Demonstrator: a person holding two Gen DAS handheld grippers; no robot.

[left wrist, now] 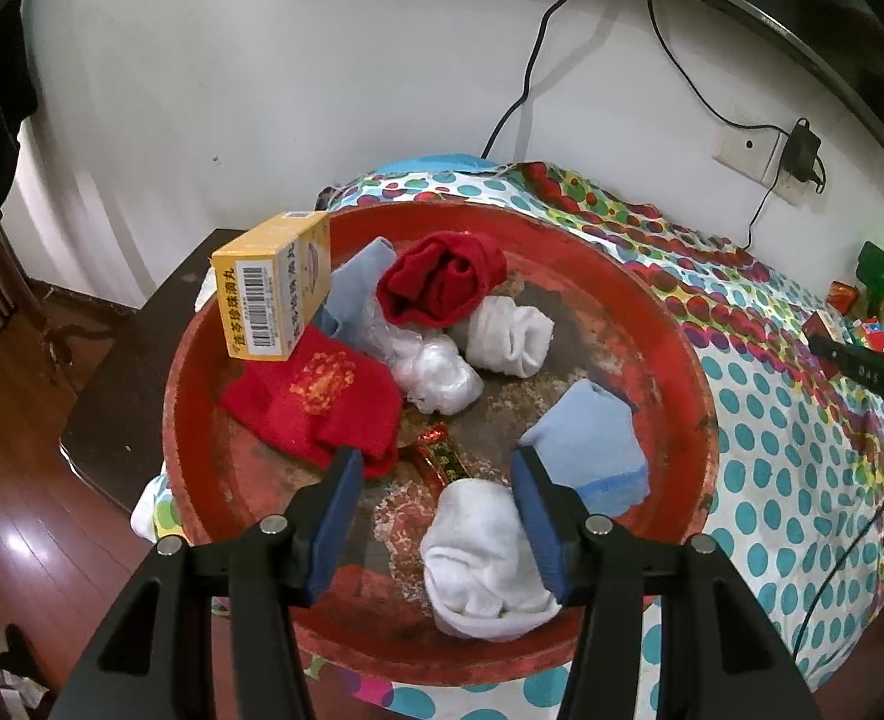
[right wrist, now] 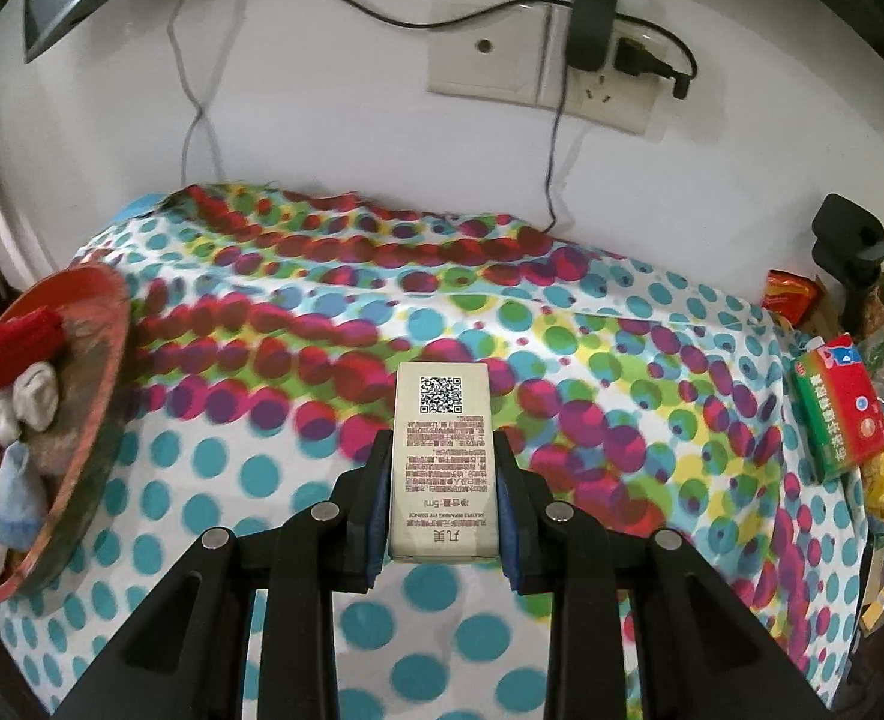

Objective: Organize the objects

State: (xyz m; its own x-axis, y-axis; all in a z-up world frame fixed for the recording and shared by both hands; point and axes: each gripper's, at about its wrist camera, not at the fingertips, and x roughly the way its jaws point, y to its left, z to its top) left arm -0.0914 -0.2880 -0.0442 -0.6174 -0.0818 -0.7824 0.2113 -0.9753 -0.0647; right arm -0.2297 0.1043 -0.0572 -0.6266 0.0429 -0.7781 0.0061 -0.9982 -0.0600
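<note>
Dotted cloth under white wall, socket at 12
Left gripper open over red tray; right gripper clamping beige box, its print too blurred to read

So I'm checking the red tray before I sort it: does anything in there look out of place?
Yes. The yellow box sits tilted on the red tray's far-left rim, leaning on a red sock, the only carton among rolled socks. A small red-and-gold wrapper also lies loose mid-tray, and the tray's floor looks worn and flaking.
</note>
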